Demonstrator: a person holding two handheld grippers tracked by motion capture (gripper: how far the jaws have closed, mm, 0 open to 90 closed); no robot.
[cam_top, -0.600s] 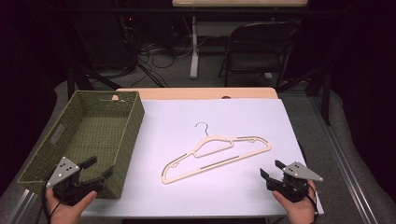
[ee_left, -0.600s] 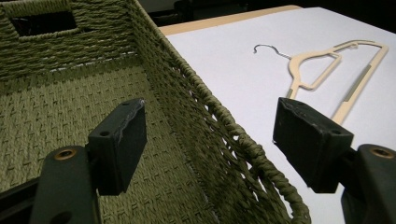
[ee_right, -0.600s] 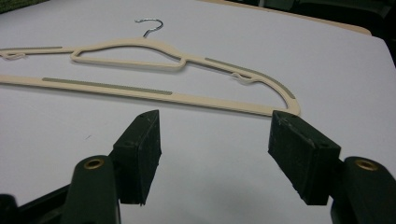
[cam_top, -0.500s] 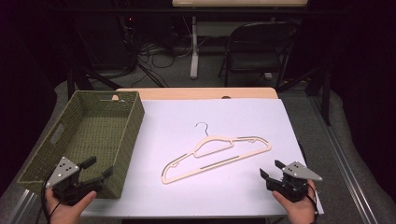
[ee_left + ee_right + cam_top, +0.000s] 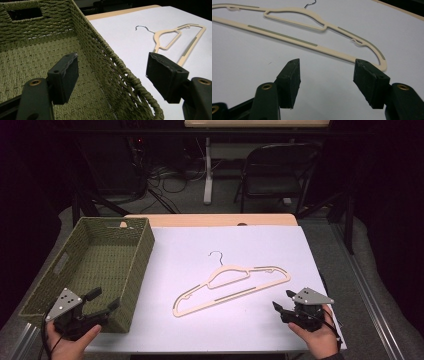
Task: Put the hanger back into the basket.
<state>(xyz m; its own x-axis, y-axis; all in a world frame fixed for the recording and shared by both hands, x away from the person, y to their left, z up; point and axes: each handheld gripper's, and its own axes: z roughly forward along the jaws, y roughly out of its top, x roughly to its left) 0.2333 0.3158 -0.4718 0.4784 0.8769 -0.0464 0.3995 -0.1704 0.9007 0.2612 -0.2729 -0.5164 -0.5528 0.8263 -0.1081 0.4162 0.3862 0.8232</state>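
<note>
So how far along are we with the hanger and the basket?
Nothing looks done yet. The cream hanger lies flat on the white table cover, outside the green woven basket, which holds nothing I can see. Nothing is in hand: the left tongs sit open at the basket's near corner, and the right tongs sit open just short of the hanger's end. Grasping and moving the hanger are presumably left.
</note>
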